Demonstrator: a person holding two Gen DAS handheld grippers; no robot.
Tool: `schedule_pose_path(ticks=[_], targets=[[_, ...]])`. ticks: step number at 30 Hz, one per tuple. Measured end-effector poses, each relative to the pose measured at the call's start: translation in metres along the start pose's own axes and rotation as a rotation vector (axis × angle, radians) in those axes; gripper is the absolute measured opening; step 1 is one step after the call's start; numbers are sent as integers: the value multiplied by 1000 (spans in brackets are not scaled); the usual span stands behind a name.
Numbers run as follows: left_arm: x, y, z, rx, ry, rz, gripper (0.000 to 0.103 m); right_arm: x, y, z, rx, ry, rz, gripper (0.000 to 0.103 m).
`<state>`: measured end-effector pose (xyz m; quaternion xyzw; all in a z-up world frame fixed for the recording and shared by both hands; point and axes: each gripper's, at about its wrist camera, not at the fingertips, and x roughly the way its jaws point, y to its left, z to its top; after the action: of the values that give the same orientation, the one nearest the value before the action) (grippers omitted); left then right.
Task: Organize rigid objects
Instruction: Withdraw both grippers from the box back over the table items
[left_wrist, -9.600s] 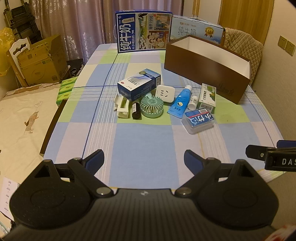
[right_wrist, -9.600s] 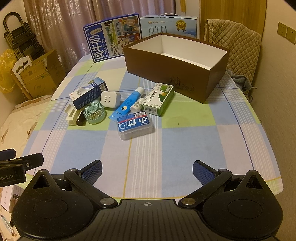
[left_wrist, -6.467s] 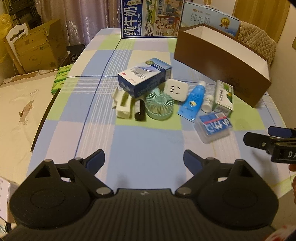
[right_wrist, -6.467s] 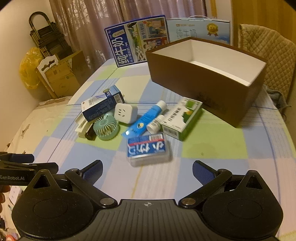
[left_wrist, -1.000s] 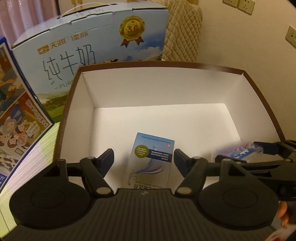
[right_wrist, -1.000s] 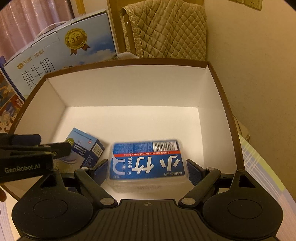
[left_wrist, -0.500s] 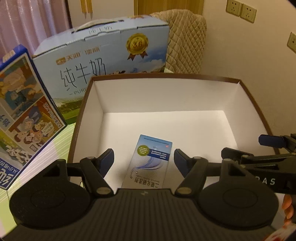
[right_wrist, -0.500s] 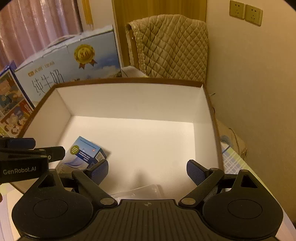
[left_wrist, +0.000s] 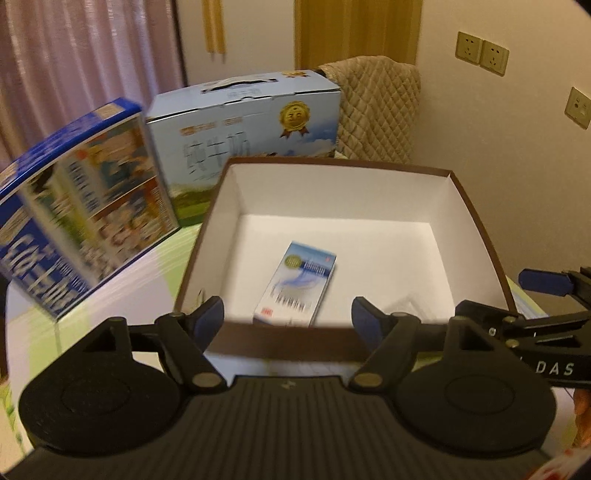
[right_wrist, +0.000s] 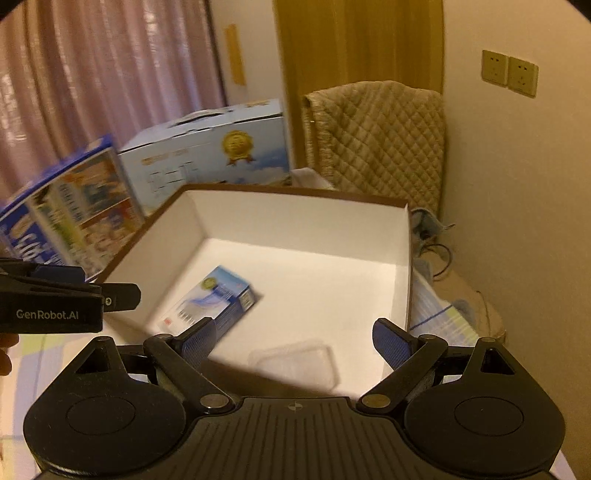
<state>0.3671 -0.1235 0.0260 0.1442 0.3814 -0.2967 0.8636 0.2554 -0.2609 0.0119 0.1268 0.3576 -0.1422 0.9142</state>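
The brown storage box (left_wrist: 280, 339) with a white inside stands on the table; it also shows in the right wrist view (right_wrist: 409, 258). A blue and white carton (left_wrist: 295, 283) lies on its floor, also seen in the right wrist view (right_wrist: 214, 300). A clear plastic case (right_wrist: 293, 360) lies bottom up near the box's front wall. My left gripper (left_wrist: 287, 319) is open and empty at the box's near rim. My right gripper (right_wrist: 293, 338) is open and empty above the box's front part.
Two large milk cartons stand behind and left of the box: a dark blue one (left_wrist: 79, 225) and a light blue one (left_wrist: 251, 136). A chair with a quilted cover (left_wrist: 373, 110) stands behind the table. The wall is close on the right.
Both grippers have pulled back and up from the box. The right gripper has let go of the plastic case, which now lies in the box. The blue carton lies where it was.
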Motion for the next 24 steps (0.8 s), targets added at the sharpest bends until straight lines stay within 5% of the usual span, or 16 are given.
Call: schedule_pose_path(ticks=[9,24], targets=[[-80,4,-59,-59,-29,44,78,-56,15,-33,-17,6,105,89],[-159,27,-132,-73,-69,62,77,-116,62,-93,-3,30,119,89]])
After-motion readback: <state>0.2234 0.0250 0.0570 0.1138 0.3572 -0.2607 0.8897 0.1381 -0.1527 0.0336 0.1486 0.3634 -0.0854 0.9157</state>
